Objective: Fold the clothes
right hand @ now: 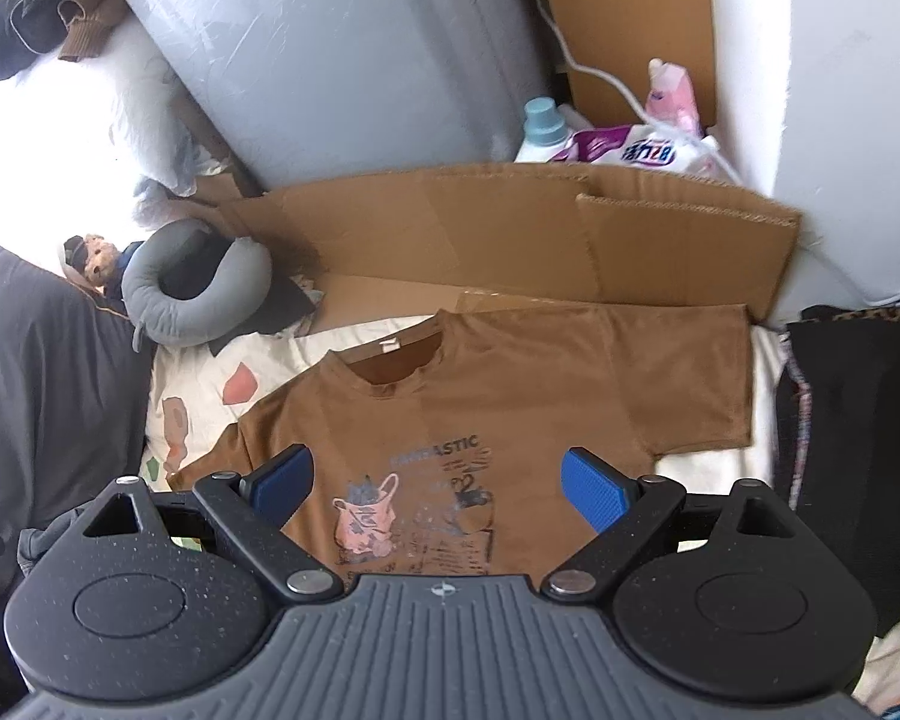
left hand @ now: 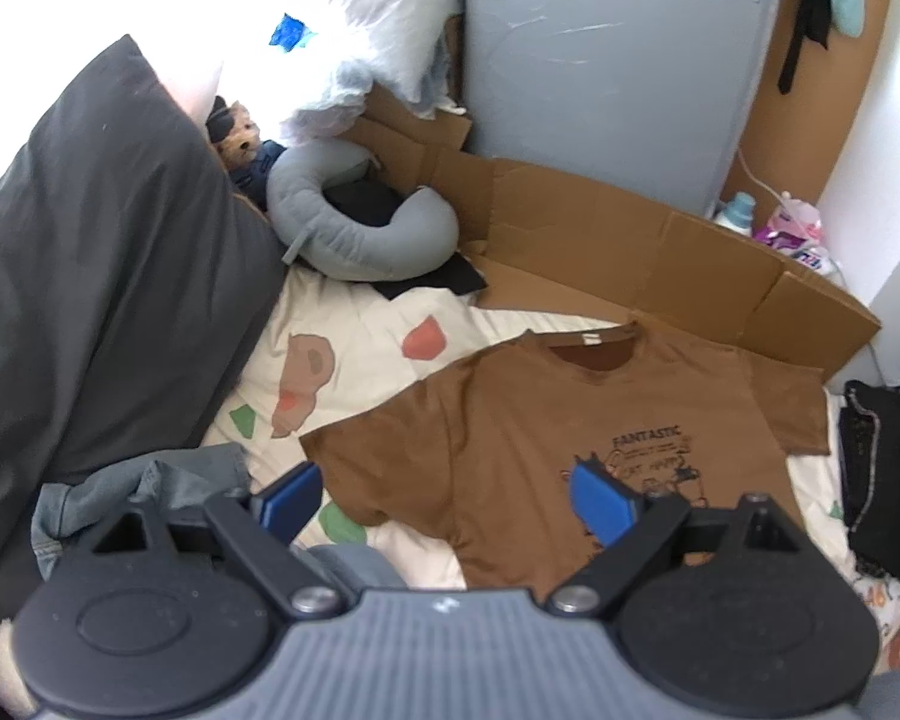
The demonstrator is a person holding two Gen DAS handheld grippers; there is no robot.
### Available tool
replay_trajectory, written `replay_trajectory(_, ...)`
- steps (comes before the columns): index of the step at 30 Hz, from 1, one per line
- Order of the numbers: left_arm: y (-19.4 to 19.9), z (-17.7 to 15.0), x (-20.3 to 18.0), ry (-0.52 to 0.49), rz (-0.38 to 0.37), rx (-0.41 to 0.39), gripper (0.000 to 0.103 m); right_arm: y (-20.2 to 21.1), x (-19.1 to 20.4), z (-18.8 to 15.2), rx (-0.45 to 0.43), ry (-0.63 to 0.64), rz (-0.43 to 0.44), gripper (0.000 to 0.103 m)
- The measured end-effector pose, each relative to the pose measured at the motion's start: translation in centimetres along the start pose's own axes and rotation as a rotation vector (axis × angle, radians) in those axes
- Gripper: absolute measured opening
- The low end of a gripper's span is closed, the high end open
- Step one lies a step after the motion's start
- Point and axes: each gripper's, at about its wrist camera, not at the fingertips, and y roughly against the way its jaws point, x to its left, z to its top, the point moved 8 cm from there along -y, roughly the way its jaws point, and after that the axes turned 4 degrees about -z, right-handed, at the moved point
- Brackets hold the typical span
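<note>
T-shirt [right hand: 498, 396], brown, lies flat and unfolded on the bed [left hand: 366, 324]; left gripper [left hand: 444, 498] and right gripper [right hand: 438, 480] hover spread, holding nothing.

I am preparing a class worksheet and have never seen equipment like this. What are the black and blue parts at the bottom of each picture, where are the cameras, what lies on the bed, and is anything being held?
Each picture comes from a wide-angle camera mounted on a hand-held two-finger tool, looking forward along its fingers. A person holds one per hand. The left gripper and the right gripper both stand open and hold nothing. A brown T-shirt lies spread flat, print up, on a patterned bedsheet. Beside it are a grey neck pillow, a dark pillow and flattened cardboard along the wall.
</note>
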Motion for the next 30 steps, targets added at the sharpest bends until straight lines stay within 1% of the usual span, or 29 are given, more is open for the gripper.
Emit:
replay_trajectory(2, -1.2, -0.7, 0.6, -0.007, 0.002, 0.003, 0.089, -1.4, 0.5, -0.4, -0.003, 0.0, 0.006, 0.094)
replay_trajectory(5, -3.4, -1.8, 1.7, 0.001, 0.005, 0.024, 0.083, -3.7, 1.4, -1.4, 0.001, 0.023, 0.017, 0.094)
replay_trajectory(8, -5.7, -3.1, 2.6, 0.004, 0.005, 0.038, 0.081, -6.1, 1.9, -2.8, 0.026, 0.047, -0.009, 0.094)
replay_trajectory(10, -7.1, -3.9, 3.2, 0.006, 0.007, 0.031, 0.079, -7.6, 2.0, -3.8, 0.043, 0.044, -0.019, 0.094)
replay_trajectory(13, -8.8, -4.8, 4.1, 0.009, 0.033, 0.001, 0.072, -9.7, 2.4, -5.2, 0.053, 0.052, -0.022, 0.094)
replay_trajectory(15, -10.1, -5.4, 4.5, -0.009, 0.042, -0.007, 0.071, -10.9, 3.0, -6.0, 0.055, 0.067, -0.011, 0.094)
replay_trajectory(17, -11.5, -5.8, 4.9, -0.005, 0.029, -0.014, 0.071, -12.2, 3.8, -6.7, 0.053, 0.094, -0.003, 0.094)
replay_trajectory(21, -14.8, -7.0, 6.4, 0.046, 0.017, -0.015, 0.065, -14.8, 5.6, -7.8, 0.035, 0.144, 0.024, 0.094)
replay_trajectory(26, -19.3, -9.1, 7.6, 0.063, 0.014, 0.009, 0.062, -18.1, 7.7, -9.6, 0.022, 0.168, 0.077, 0.093)
replay_trajectory(27, -20.1, -9.5, 7.8, 0.066, 0.012, 0.016, 0.061, -18.7, 8.1, -10.2, 0.025, 0.174, 0.087, 0.093)
replay_trajectory(30, -22.8, -10.9, 8.3, 0.075, 0.006, 0.039, 0.06, -20.8, 9.1, -12.1, 0.055, 0.198, 0.105, 0.093)
